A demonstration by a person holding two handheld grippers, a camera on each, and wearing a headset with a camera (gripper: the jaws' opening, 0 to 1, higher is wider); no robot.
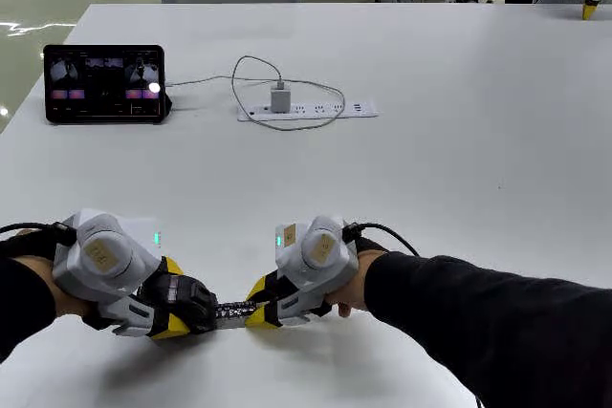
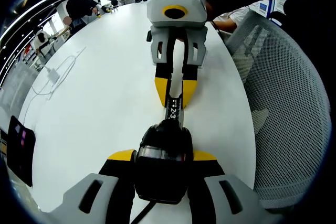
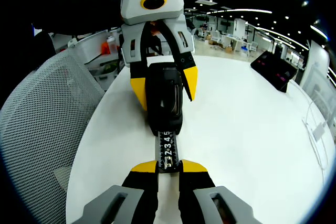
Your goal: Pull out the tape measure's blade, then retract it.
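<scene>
A black tape measure (image 1: pixel 184 301) sits between the yellow-tipped fingers of my left gripper (image 1: pixel 172 298), which is shut on its case (image 2: pixel 163 158). A short length of blade (image 1: pixel 234 311) with printed numbers runs out to my right gripper (image 1: pixel 260 303), shut on the blade's end (image 3: pixel 168 162). In the right gripper view the case (image 3: pixel 164 100) stands ahead, held by the left gripper (image 3: pixel 163 85). In the left gripper view the right gripper (image 2: pixel 175 90) pinches the blade (image 2: pixel 173 111). Both grippers hover near the table's front edge.
On the white table (image 1: pixel 430 140) a dark tablet (image 1: pixel 103 83) stands at the far left. A white power strip (image 1: pixel 311 110) with a charger and looped cable lies at mid-table. A grey mesh chair (image 2: pixel 283 108) stands beside the table. People stand beyond the far edge.
</scene>
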